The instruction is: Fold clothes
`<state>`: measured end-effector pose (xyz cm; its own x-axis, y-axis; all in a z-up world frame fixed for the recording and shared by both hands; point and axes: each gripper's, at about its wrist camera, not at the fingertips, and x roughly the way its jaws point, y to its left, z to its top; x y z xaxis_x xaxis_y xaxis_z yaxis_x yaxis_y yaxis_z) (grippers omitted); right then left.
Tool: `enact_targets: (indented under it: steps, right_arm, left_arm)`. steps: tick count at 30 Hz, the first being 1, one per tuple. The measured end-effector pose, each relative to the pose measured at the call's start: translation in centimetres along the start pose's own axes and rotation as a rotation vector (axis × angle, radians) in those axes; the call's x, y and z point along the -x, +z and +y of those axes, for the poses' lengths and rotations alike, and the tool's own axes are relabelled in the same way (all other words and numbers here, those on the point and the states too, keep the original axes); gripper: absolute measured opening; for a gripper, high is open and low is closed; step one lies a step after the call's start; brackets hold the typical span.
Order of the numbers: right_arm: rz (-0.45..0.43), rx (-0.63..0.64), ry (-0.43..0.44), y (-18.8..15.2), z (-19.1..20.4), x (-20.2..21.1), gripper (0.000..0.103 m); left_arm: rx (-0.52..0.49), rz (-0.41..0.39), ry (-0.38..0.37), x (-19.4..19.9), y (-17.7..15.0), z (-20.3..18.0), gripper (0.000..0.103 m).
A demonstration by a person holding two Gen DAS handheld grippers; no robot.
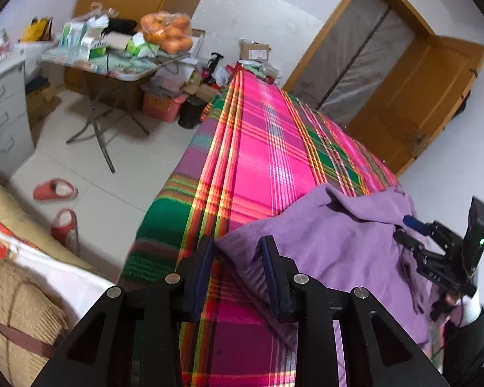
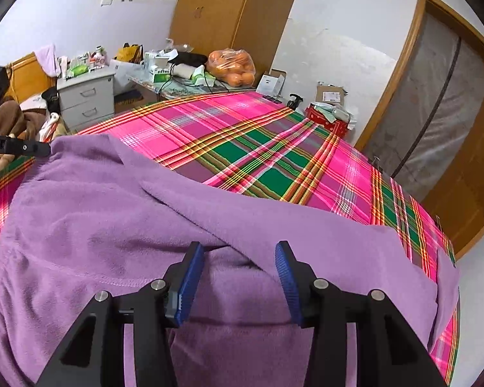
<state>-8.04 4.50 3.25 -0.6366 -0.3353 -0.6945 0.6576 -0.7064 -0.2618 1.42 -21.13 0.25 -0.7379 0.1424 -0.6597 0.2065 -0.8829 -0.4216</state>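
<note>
surface: plaid bed cover (image 2: 267,161) | on it: purple fleece garment (image 2: 113,225), spread

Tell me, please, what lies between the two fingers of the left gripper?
In the left wrist view, the edge of the purple garment lies between the open left gripper fingers, over the plaid sheet; the pads do not press it.

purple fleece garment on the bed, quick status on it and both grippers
Left gripper open at the purple fleece garment's edge. Right gripper open over it, nothing held. Garment part folded on the pink plaid bedsheet. Nothing in the way.
</note>
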Motion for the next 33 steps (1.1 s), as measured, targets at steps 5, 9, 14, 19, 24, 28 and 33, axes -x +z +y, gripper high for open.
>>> enact_targets:
  steps: [5, 9, 14, 19, 24, 28, 33]
  right_arm:
    - [0.023, 0.001, 0.006, 0.4, -0.4, -1.4, 0.048]
    - [0.032, -0.008, -0.014, 0.6, -0.6, -2.4, 0.048]
    - [0.005, -0.043, -0.025, 1.1, -1.0, -2.4, 0.044]
    - [-0.001, -0.049, -0.014, 1.4, -1.3, -1.9, 0.035]
    - [-0.018, -0.033, -0.023, 1.2, -1.7, -0.8, 0.035]
    - [-0.003, -0.038, -0.058, 1.1, -2.3, -0.6, 0.033]
    - [0.037, -0.021, -0.082, 1.0, -2.3, -1.3, 0.01]
  left_arm:
    - [-0.026, 0.013, 0.0, -0.5, 0.5, -0.2, 0.03]
    - [-0.033, 0.016, -0.002, -0.8, 0.7, -0.4, 0.03]
    - [-0.025, 0.012, -0.038, -0.8, 0.7, -0.3, 0.03]
    - [-0.02, -0.001, -0.061, -0.5, 0.8, -0.3, 0.03]
    - [-0.033, -0.008, -0.071, -0.5, 0.8, -0.6, 0.026]
    - [-0.053, 0.001, -0.059, -0.7, 0.8, -1.0, 0.021]
    - [-0.09, -0.016, -0.036, -0.4, 0.7, -1.9, 0.019]
